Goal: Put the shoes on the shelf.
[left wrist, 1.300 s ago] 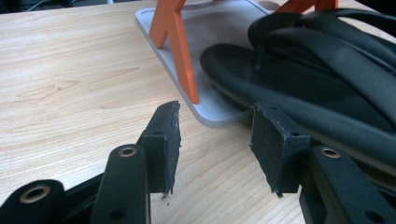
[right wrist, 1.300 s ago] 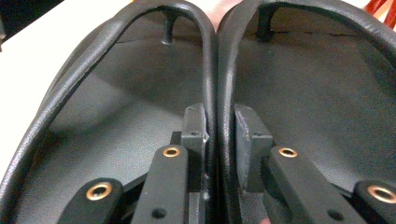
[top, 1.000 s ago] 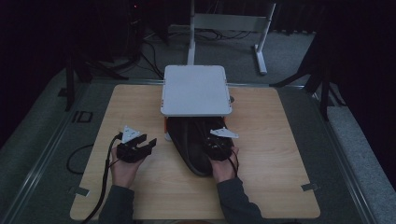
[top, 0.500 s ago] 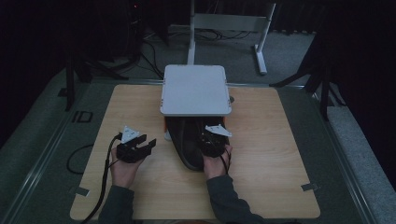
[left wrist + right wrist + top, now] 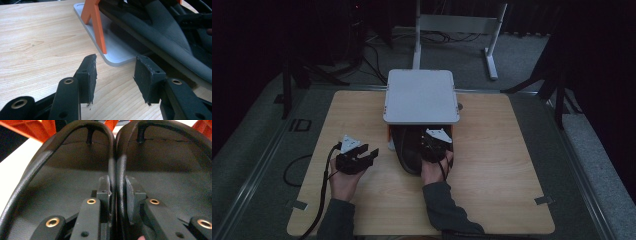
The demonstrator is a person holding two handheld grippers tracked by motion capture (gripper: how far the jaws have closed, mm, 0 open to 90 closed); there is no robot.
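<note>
While the right gripper (image 5: 433, 145) reaches beneath the white shelf (image 5: 421, 96) in the high view, the left gripper (image 5: 356, 158) rests to the left of the shelf. In the left gripper view, its jaws stand partly apart and hold nothing, near the shelf's orange leg (image 5: 96, 23). In the right gripper view, the jaws pinch the touching straps of the black sandals (image 5: 115, 162) on the shelf's base. The thin straps may slip free if the pull is skewed.
</note>
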